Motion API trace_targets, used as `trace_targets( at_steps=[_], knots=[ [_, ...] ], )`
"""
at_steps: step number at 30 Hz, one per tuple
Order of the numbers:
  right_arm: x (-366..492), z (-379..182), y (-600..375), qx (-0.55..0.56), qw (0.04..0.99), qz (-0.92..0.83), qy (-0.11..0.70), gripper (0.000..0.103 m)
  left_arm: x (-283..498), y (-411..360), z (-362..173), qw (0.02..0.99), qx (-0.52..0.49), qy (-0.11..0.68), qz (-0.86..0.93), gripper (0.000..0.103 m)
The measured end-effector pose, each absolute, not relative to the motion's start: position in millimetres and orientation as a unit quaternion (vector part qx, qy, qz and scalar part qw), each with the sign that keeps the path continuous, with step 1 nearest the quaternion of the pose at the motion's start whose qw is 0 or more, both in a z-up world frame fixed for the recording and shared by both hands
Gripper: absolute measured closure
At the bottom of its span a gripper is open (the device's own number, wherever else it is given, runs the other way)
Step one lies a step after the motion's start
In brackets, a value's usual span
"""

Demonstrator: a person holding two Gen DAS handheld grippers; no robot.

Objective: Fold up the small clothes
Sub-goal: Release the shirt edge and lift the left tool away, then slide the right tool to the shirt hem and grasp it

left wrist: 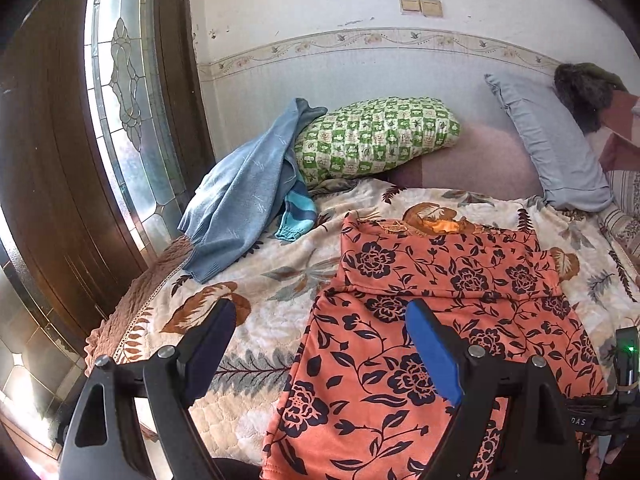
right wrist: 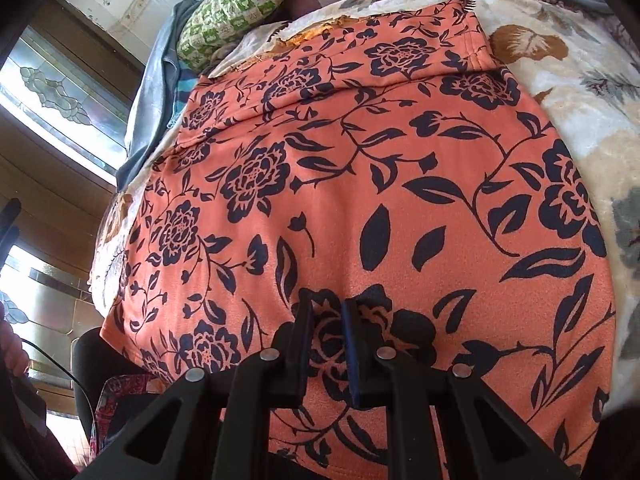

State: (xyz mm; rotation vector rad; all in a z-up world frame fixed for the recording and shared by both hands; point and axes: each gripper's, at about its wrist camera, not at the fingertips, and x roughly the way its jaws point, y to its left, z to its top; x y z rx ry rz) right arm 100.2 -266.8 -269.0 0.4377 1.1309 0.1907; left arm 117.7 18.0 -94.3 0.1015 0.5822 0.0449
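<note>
An orange garment with a dark flower print lies spread on the bed, its far part folded over. My left gripper is open and empty, hovering over the garment's left edge. In the right wrist view the same garment fills the frame. My right gripper is nearly closed, its jaws close together with a fold of the orange cloth between them near the garment's near edge.
A floral blanket covers the bed. A blue garment is heaped at the back left beside a green checked pillow. A grey pillow leans at the back right. A glass door stands left.
</note>
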Motion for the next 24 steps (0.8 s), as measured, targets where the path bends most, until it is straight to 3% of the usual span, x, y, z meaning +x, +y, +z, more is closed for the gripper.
trace_targets(
  at_steps=[24],
  knots=[
    [96.7, -266.9, -261.0, 0.17, 0.824, 0.095, 0.532, 0.085, 102.1, 45.6, -65.0, 0.965, 0.048, 0.244, 0.084, 0.016]
  ],
)
